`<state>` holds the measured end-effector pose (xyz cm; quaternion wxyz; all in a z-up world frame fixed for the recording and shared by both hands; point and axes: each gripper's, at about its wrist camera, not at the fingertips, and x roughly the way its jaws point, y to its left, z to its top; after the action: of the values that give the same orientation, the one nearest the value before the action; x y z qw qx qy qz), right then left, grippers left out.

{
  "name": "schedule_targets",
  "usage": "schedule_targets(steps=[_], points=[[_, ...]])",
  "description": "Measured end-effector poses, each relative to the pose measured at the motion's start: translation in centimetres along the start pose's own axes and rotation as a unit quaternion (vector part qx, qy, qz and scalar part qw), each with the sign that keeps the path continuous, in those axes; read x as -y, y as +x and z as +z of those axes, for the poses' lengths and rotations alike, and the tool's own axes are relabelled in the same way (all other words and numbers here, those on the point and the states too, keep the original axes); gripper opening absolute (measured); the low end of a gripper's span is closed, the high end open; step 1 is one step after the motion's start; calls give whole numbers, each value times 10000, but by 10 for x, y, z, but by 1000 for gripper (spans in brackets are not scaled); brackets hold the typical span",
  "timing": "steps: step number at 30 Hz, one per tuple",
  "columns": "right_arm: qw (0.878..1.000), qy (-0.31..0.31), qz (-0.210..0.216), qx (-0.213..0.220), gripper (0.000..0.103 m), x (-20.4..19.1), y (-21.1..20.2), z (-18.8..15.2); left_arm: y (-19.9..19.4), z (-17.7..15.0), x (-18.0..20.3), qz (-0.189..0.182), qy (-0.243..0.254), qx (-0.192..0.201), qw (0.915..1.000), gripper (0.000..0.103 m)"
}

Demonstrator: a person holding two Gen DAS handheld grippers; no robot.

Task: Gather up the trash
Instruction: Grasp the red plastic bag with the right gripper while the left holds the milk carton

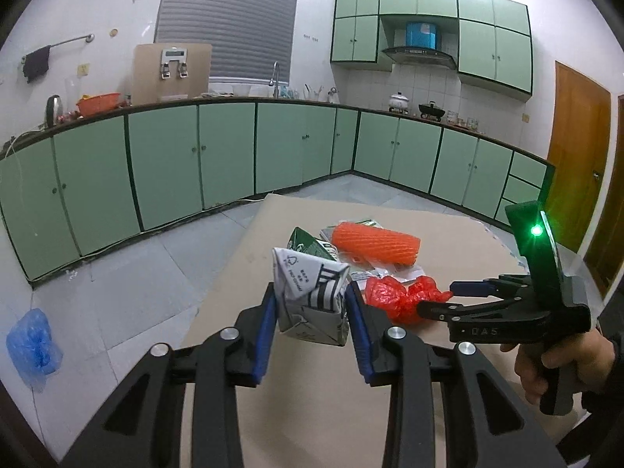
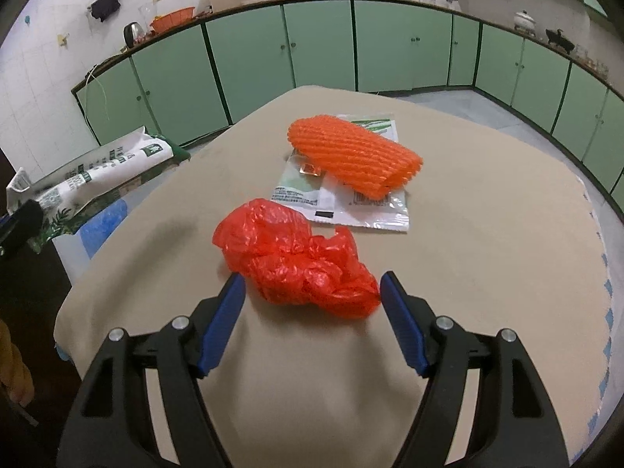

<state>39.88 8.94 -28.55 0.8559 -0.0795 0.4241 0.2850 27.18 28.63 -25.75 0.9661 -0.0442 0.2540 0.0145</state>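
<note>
My left gripper [image 1: 310,304] is shut on a crumpled white and green drink carton [image 1: 312,296] and holds it above the table's left edge; the carton also shows at the left of the right wrist view [image 2: 93,179]. My right gripper [image 2: 312,292] is open, its blue pads on either side of a crumpled red plastic bag [image 2: 300,257] on the tan table [image 2: 487,234]. The right gripper shows in the left wrist view [image 1: 448,300] touching the red bag [image 1: 397,296]. Beyond lie an orange foam net sleeve [image 2: 355,156] and a flat white wrapper [image 2: 343,199].
A blue plastic bag [image 1: 33,345] lies on the tiled floor at the left. Green kitchen cabinets [image 1: 195,160] run along the walls behind the table. A wooden door [image 1: 577,163] is at the right.
</note>
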Motion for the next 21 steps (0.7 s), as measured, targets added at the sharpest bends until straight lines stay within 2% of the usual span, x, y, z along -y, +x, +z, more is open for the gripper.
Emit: schedule_targets(steps=[9,15,17,18,19,21], points=[[9999,-90,-111,-28,70,-2,7,1,31,-4,-6,-17,26,-163,9999,35],[9994,-177,-276,52,79,-1,10,4,30,-3,-5,-47,35,-140,9999,35],[9994,-206,-261,14,79,0,13,5,30,-5,-5,-59,42,-156,9999,35],[9996,-201,-178,-46,72,1,16,6,31,-5,-5,-56,37,-165,9998,35],[9997,-187,-63,-168,46,2,20,6,32,-6,-6,-55,28,-179,9998,35],[9995,-96,103,-299,26,5,23,5,32,-8,-6,-79,-17,-210,9997,35]])
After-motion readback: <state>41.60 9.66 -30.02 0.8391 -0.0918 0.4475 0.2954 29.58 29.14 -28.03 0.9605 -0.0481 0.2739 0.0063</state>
